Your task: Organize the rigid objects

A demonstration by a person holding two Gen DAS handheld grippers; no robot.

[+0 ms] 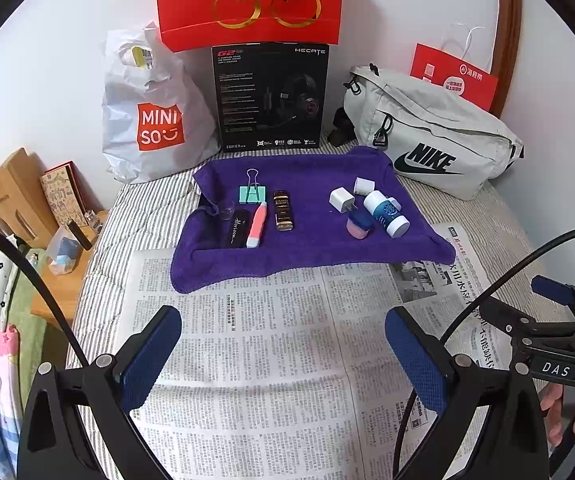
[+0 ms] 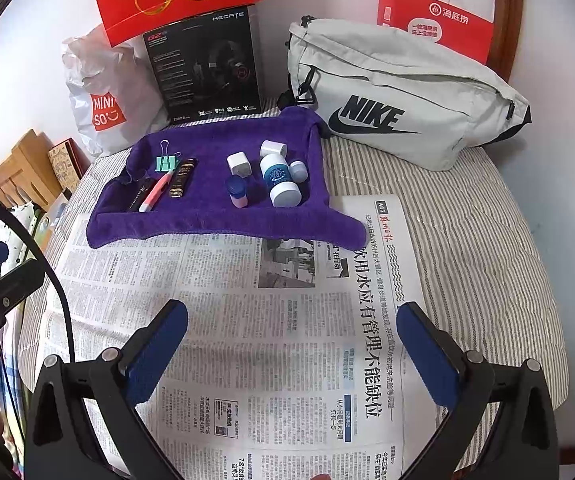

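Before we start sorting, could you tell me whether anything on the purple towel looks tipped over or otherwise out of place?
The blue-and-white bottle lies on its side among the right-hand group on the purple towel, and the towel's right corner spills over the newspaper. Nothing looks spilled or damaged.

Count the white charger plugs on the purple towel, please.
2. One white plug lies near the towel's middle-right, prongs toward the blue-white bottle. The other sits just behind it, farther back. None seem hidden.

Purple towel (image 1: 315,248), grey-striped sheet (image 2: 467,220), mint binder clip (image 1: 252,194), red cherry-print bag (image 1: 247,0).
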